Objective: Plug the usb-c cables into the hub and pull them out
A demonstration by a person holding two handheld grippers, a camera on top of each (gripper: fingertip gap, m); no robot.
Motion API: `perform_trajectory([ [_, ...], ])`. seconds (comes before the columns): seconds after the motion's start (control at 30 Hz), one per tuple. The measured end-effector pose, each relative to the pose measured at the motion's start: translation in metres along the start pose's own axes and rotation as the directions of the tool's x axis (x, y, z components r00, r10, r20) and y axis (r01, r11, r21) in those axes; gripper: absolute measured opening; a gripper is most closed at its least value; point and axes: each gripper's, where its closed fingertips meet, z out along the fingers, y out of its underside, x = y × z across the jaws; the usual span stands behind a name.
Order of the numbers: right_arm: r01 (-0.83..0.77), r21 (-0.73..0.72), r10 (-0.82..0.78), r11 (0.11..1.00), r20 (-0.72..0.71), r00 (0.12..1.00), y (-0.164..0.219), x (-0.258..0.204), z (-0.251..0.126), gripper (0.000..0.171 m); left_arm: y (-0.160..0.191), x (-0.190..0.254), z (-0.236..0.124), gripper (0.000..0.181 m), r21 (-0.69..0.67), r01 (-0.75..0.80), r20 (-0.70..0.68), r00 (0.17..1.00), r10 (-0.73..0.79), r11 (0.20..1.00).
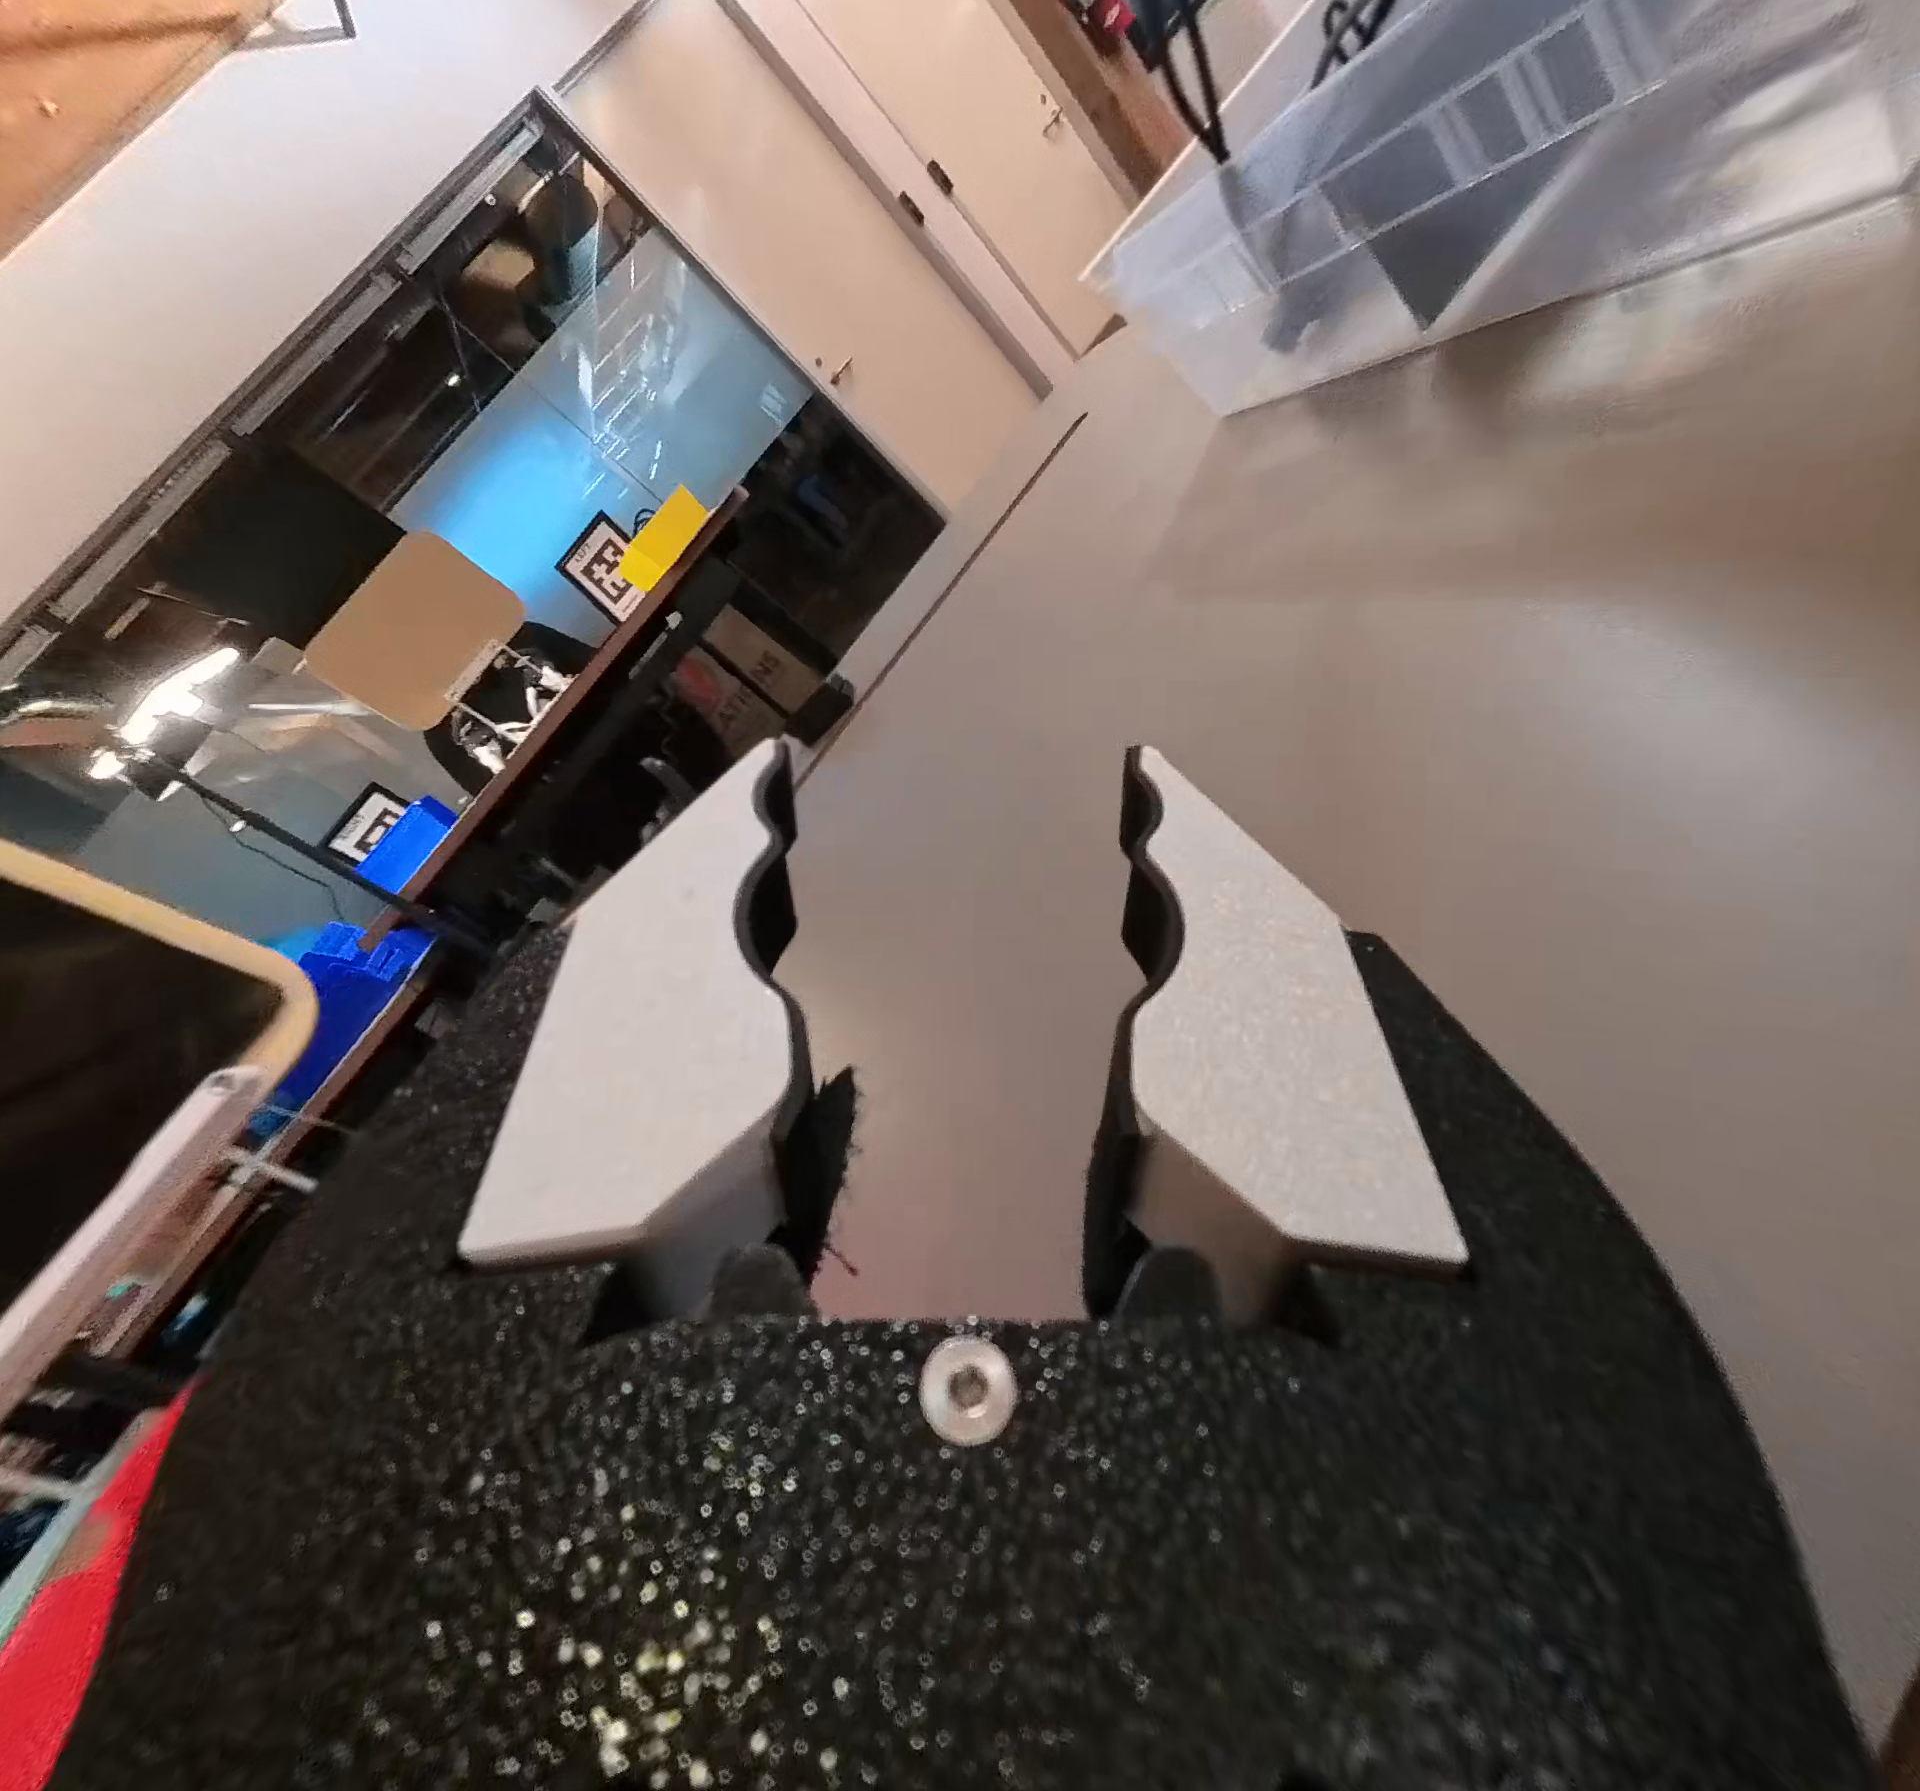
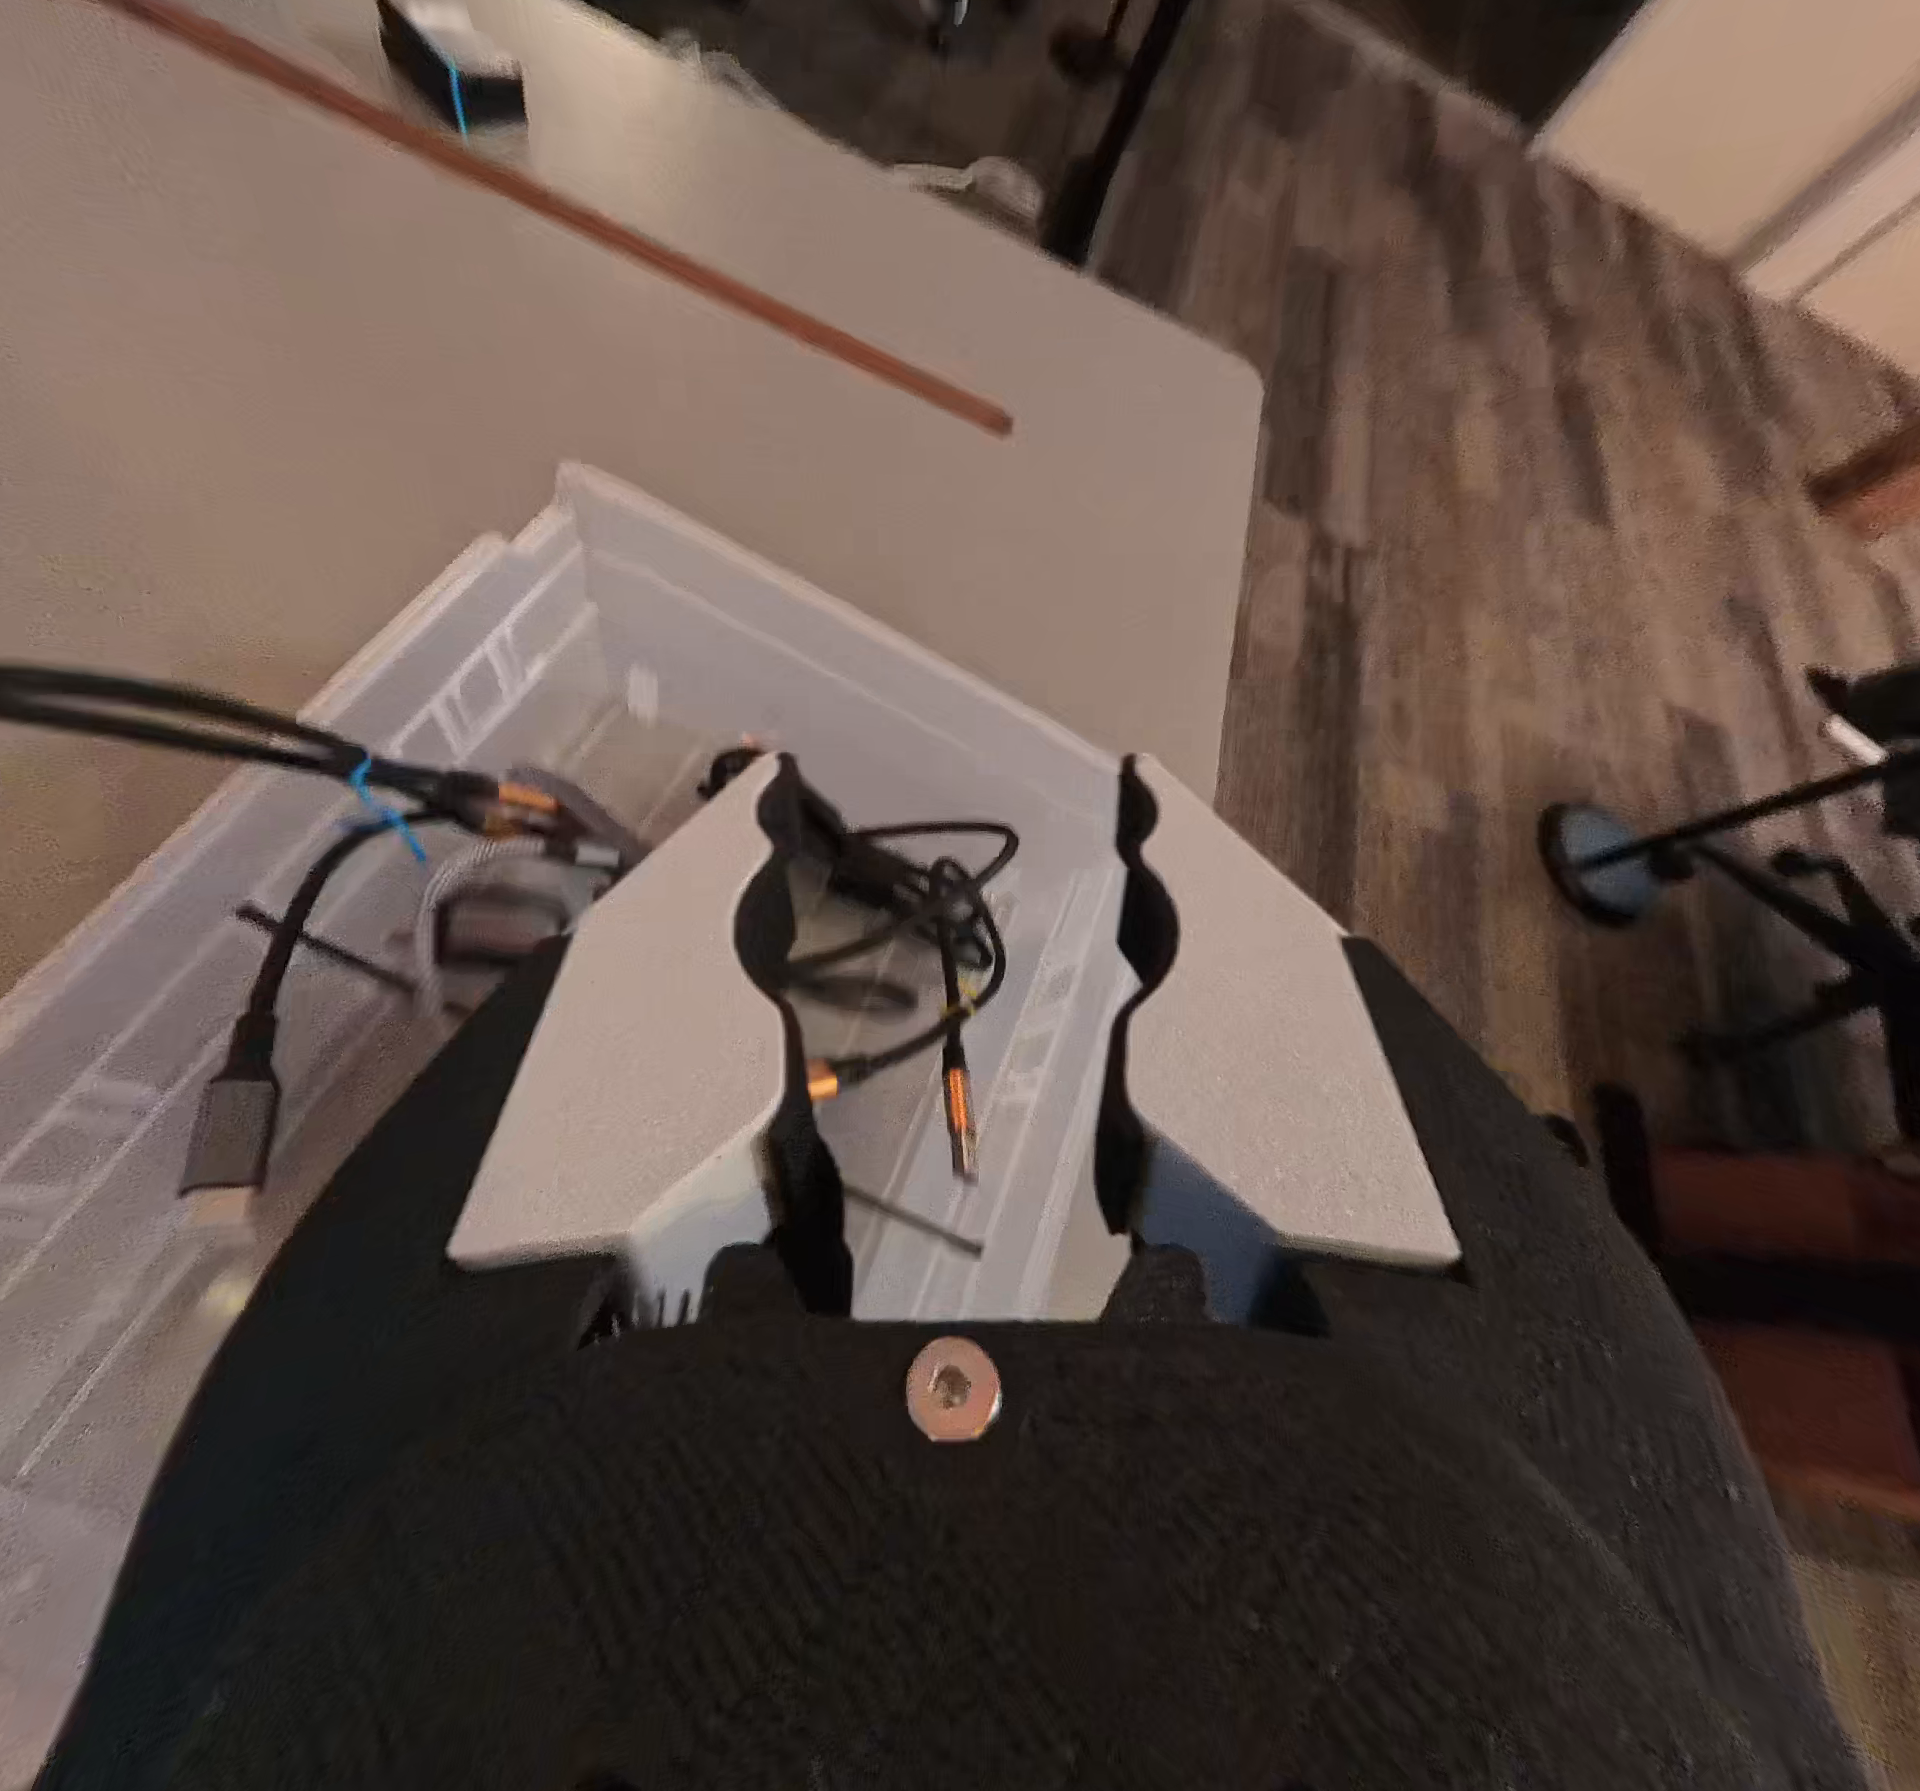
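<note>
Over the bare table [image 1: 1455,702], the left gripper [image 1: 958,775] has its fingers spread wide, nothing between them; clear bin [image 1: 1351,287] off to the right. Right wrist view: right gripper [image 2: 951,780] gaping, empty, above that bin [image 2: 727,598], where a loose black cable [image 2: 935,889] and the hub [image 2: 499,920] lie.

Hub [image 2: 499,920] (grey, blurred) partly behind gripper.

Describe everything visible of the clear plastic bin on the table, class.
The clear plastic bin is a translucent, ribbed, rectangular tub resting on the white table near its corner. It is open-topped and holds a loose black cable with orange-collared plugs, a grey hub and a grey-plugged cable. The right gripper hovers open above it, touching nothing.
</note>
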Motion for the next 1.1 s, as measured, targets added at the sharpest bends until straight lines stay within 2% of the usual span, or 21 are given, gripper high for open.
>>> perform_trajectory([
  [0.13, 0.052, -0.175, -0.047, 0.983, 0.033, 0.998, 0.042, -0.005, -0.02, 0.08, -0.01, -0.031, -0.015, 0.072, -0.076, -0.01, 0.095, 0.995, 0.017, 0.997],
  [0.2, 0.014, -0.254, 0.002, 0.967, 0.064, 0.998, 0.074, -0.009, -0.034, 0.089, 0.0, -0.06, -0.022, 0.08, -0.183, 0.058, 0.172, 0.985, -0.026, 0.981],
  [0.27, -0.034, -0.318, 0.055, 0.948, 0.056, 0.997, 0.106, -0.009, -0.044, 0.088, 0.027, -0.086, -0.03, 0.096, -0.351, 0.148, 0.226, 0.972, -0.07, 0.924],
  [0.33, -0.083, -0.389, 0.117, 0.917, 0.065, 0.991, 0.137, -0.015, -0.053, 0.087, 0.06, -0.104, -0.042, 0.11, -0.504, 0.252, 0.268, 0.955, -0.127, 0.826],
  [0.37, -0.102, -0.42, 0.148, 0.902, 0.078, 0.986, 0.149, -0.02, -0.057, 0.082, 0.076, -0.106, -0.048, 0.11, -0.563, 0.297, 0.271, 0.948, -0.168, 0.771],
  [0.4, -0.107, -0.445, 0.168, 0.889, 0.1, 0.981, 0.159, -0.025, -0.06, 0.074, 0.09, -0.107, -0.055, 0.108, -0.609, 0.339, 0.276, 0.938, -0.21, 0.717],
  [0.47, -0.075, -0.5, 0.162, 0.863, 0.132, 0.978, 0.172, -0.03, -0.065, 0.058, 0.111, -0.101, -0.066, 0.09, -0.676, 0.372, 0.26, 0.928, -0.267, 0.636],
  [0.5, -0.062, -0.508, 0.145, 0.859, 0.125, 0.982, 0.174, -0.028, -0.066, 0.038, 0.12, -0.101, -0.071, 0.087, -0.701, 0.372, 0.263, 0.928, -0.264, 0.608],
  [0.53, -0.057, -0.502, 0.132, 0.863, 0.114, 0.985, 0.175, -0.026, -0.064, 0.026, 0.129, -0.099, -0.077, 0.084, -0.735, 0.358, 0.254, 0.933, -0.255, 0.576],
  [0.6, -0.07, -0.494, 0.14, 0.867, 0.106, 0.985, 0.174, -0.024, -0.06, 0.023, 0.145, -0.094, -0.086, 0.065, -0.794, 0.324, 0.223, 0.942, -0.25, 0.514],
  [0.7, -0.102, -0.485, 0.169, 0.869, 0.097, 0.981, 0.171, -0.022, -0.056, 0.016, 0.158, -0.085, -0.09, 0.035, -0.826, 0.29, 0.176, 0.947, -0.267, 0.484],
  [0.8, -0.125, -0.47, 0.178, 0.874, 0.071, 0.981, 0.166, -0.021, -0.048, 0.006, 0.165, -0.095, -0.097, 0.011, -0.821, 0.358, 0.256, 0.927, -0.273, 0.445],
  [0.93, -0.116, -0.435, 0.185, 0.893, 0.119, 0.975, 0.15, -0.038, -0.034, 0.005, 0.155, -0.106, -0.101, 0.008, -0.774, 0.39, 0.258, 0.914, -0.313, 0.499],
  [1.1, -0.063, -0.403, 0.151, 0.913, 0.191, 0.97, 0.122, -0.08, -0.017, 0.005, 0.113, -0.143, -0.112, 0.009, -0.673, 0.423, 0.308, 0.906, -0.29, 0.607],
])
